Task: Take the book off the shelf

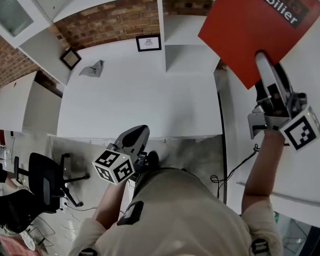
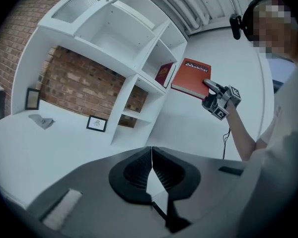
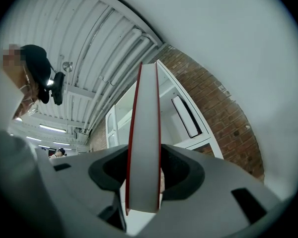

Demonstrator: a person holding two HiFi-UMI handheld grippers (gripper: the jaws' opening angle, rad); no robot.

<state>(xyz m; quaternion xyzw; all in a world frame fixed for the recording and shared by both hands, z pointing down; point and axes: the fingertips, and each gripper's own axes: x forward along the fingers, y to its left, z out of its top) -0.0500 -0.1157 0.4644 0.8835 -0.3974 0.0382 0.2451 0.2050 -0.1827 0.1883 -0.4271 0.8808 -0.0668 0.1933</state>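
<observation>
Holding the red hardcover book (image 1: 256,25) clear of the white shelf unit (image 2: 139,78), the right gripper (image 1: 264,63) has its fingers clamped on the book's lower edge. The left gripper (image 2: 151,168) hangs empty, fingers together, above the white counter (image 1: 149,100). Pinched at one edge, the book could swing, so a firm squeeze and a slow carry seem wise.

We read this as an office or studio workroom. Evidence: a black swivel office chair (image 1: 44,179) on the floor; a built-in white shelf unit (image 2: 139,78) against an exposed brick wall (image 2: 72,86); a long white bench (image 1: 138,105) carrying a small framed print (image 1: 148,42); overhead, tube strip lights (image 3: 120,63) on a ribbed industrial ceiling (image 3: 64,19).
</observation>
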